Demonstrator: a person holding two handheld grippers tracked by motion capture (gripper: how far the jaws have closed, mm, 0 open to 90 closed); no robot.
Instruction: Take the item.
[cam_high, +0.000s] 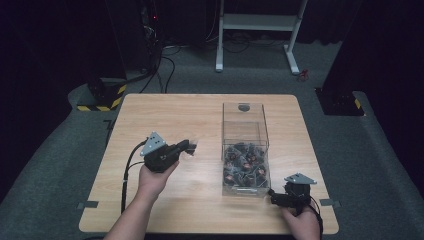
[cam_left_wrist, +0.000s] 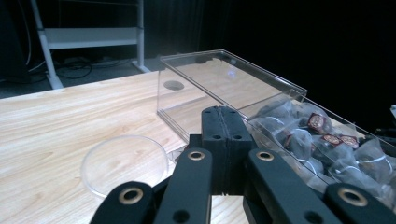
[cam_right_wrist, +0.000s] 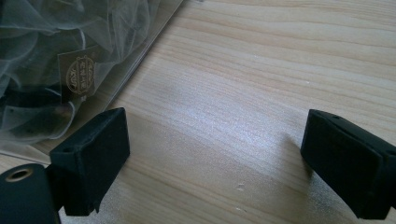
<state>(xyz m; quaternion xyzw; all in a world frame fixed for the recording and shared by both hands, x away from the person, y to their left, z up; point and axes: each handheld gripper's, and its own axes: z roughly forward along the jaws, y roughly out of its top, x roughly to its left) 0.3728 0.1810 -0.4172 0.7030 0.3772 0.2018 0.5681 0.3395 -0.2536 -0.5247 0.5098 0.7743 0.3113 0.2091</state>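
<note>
Clear plastic box (cam_high: 244, 145) of tea bags (cam_high: 245, 165) stands toward the surface's (cam_high: 165, 107) right edge. Left tongs (cam_left_wrist: 223, 122) are pressed together on nothing beside a round lid (cam_left_wrist: 125, 163); right tongs (cam_right_wrist: 215, 158) gape wide near the front right corner.

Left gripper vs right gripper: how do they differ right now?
The left gripper has its jaws shut flat together with nothing between them; the right gripper has its jaws wide apart over bare wood. In the high view the left gripper is out over the middle of the table, while the right gripper sits at the near corner of the clear box. Both are black and hand-held.
</note>
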